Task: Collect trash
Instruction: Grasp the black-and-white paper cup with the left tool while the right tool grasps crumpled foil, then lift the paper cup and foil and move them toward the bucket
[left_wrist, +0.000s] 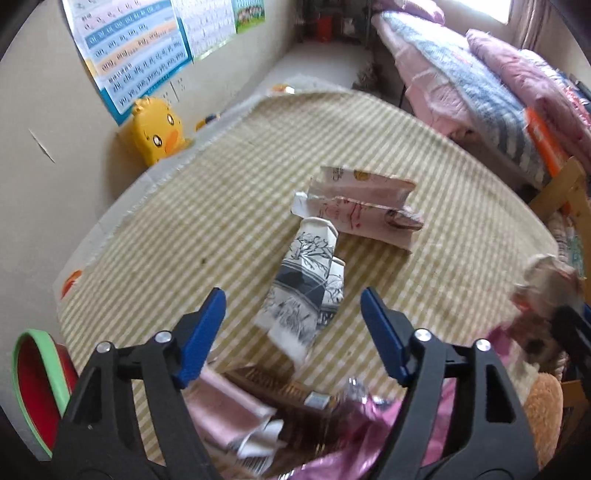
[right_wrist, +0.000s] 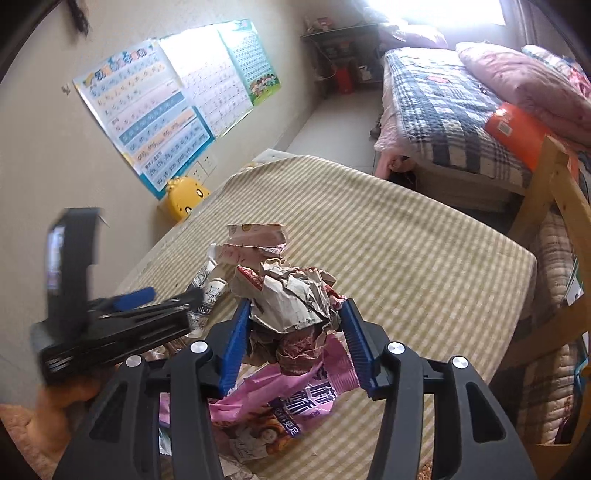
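My left gripper (left_wrist: 293, 301) is open and empty above a crushed paper cup with black drawings (left_wrist: 304, 280) on the checked tablecloth (left_wrist: 184, 229). A torn pink carton (left_wrist: 364, 201) lies just beyond the cup. My right gripper (right_wrist: 295, 308) is shut on a crumpled paper wad (right_wrist: 291, 295) and holds it above a pink snack wrapper (right_wrist: 295, 398). The wad and the right gripper show blurred at the right edge of the left wrist view (left_wrist: 546, 288). The left gripper shows blurred in the right wrist view (right_wrist: 140, 302).
A red bin with a green rim (left_wrist: 33, 387) stands at the table's left. More pink wrappers (left_wrist: 229, 410) lie at the near edge. A yellow duck toy (left_wrist: 159, 129) sits by the wall. A bed (right_wrist: 461, 110) and wooden frame (right_wrist: 554, 206) stand right.
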